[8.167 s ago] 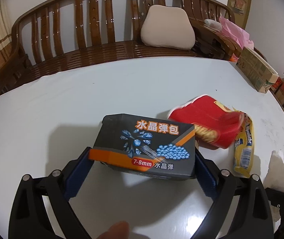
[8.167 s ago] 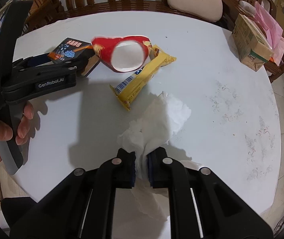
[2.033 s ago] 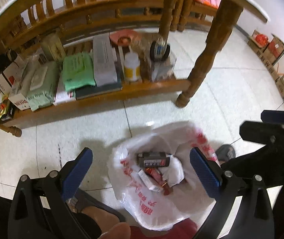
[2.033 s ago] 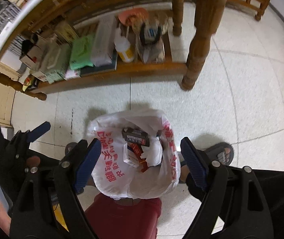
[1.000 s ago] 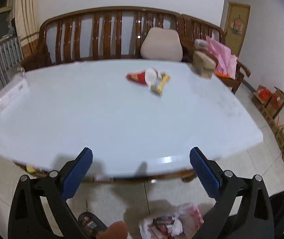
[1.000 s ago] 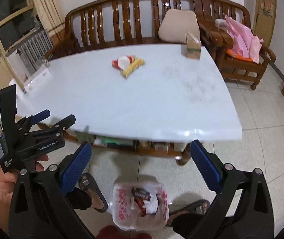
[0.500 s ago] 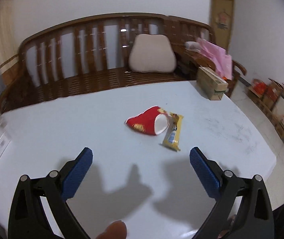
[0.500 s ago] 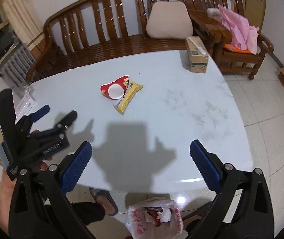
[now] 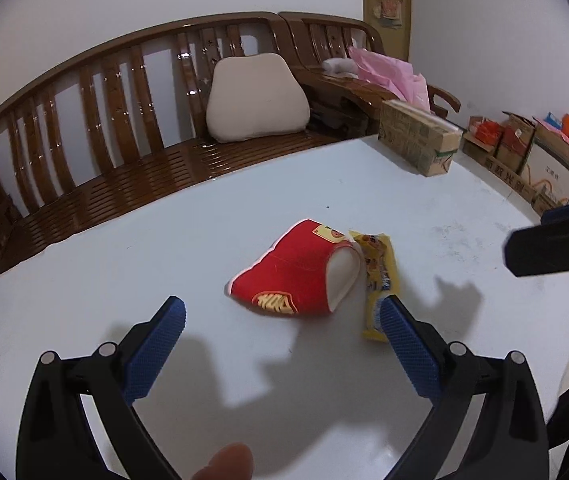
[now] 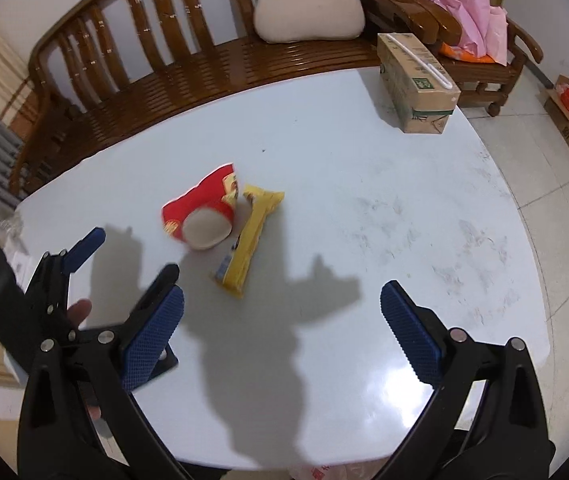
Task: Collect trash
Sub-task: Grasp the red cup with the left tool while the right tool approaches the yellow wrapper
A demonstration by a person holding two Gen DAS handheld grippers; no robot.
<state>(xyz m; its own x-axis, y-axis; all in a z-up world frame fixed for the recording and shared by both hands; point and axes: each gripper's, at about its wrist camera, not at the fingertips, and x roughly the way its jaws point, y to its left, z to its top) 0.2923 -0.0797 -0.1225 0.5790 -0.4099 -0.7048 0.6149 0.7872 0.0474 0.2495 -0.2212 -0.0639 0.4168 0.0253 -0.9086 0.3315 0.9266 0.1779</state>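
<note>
Reaching for the 2 pieces left mid-tabletop, the left gripper and right gripper are held spread, empty. The crushed red cup should be pinched across its flattened sides; the touching yellow wrapper across its width.

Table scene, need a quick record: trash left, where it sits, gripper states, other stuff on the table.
trash left: red paper cup; yellow wrapper
cup pose: on its side, mouth toward camera
wrapper pose: flat, right beside the cup
surface: white table
left gripper: open, empty, facing the cup
right gripper: open, empty
other: cardboard box at the far right edge
</note>
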